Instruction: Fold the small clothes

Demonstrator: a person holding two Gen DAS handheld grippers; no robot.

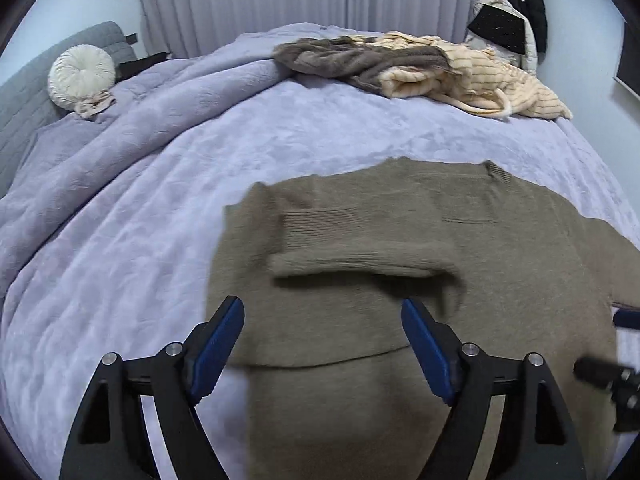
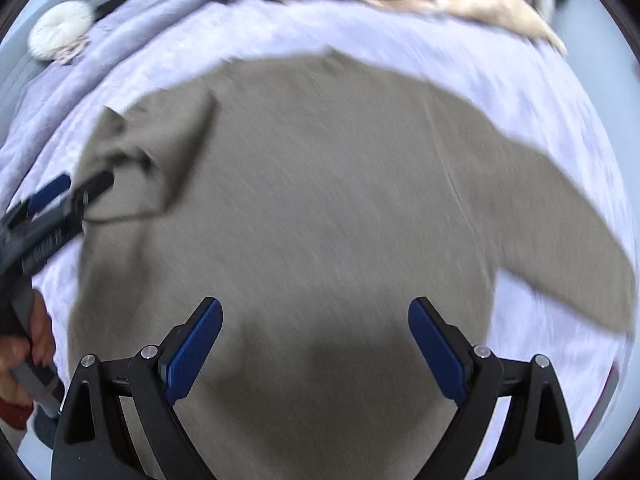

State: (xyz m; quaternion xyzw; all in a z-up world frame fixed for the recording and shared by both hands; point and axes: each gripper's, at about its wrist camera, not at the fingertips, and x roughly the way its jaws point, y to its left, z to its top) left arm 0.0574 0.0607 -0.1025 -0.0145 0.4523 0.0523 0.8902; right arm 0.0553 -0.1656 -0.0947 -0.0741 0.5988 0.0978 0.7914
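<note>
An olive-brown knitted sweater (image 1: 420, 280) lies flat on the lilac bedspread (image 1: 140, 220). Its left sleeve (image 1: 360, 248) is folded across the body. In the right wrist view the sweater (image 2: 320, 200) fills the middle, with its right sleeve (image 2: 560, 220) spread out to the right. My left gripper (image 1: 322, 320) is open and empty above the sweater's lower left part; it also shows at the left edge of the right wrist view (image 2: 76, 188). My right gripper (image 2: 316, 320) is open and empty above the sweater's lower body. The right wrist view is motion-blurred.
A grey-brown garment (image 1: 360, 60) and a cream striped garment (image 1: 480, 76) lie in a pile at the far side of the bed. A round white cushion (image 1: 82, 72) rests by the grey headboard (image 1: 24, 100). Curtains and hanging dark clothes (image 1: 516, 8) stand behind.
</note>
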